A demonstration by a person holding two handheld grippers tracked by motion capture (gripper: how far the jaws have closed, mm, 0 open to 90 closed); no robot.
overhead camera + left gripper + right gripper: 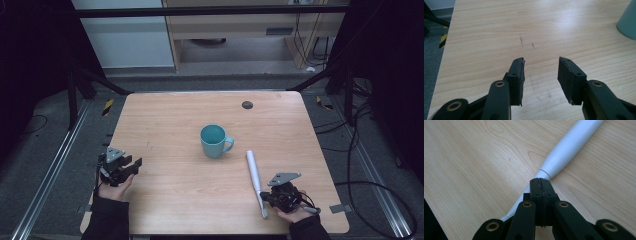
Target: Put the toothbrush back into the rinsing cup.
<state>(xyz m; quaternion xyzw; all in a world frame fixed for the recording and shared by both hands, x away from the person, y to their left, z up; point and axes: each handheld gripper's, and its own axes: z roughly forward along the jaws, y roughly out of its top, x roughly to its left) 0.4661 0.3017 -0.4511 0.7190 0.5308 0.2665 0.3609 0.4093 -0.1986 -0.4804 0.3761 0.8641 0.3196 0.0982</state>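
The right gripper, jaws pressed together (nothing visibly between them), is hovering over the white toothbrush, its long axis running straight ahead. The left gripper is sitting open and empty, well apart.

A lab: a wooden table inside a black metal frame, loose cables at right, hazard tape upper left.

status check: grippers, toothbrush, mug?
Left gripper open over bare table. Right gripper shut, above white electric toothbrush; grip unclear. Teal mug upright mid-table, apart from both.
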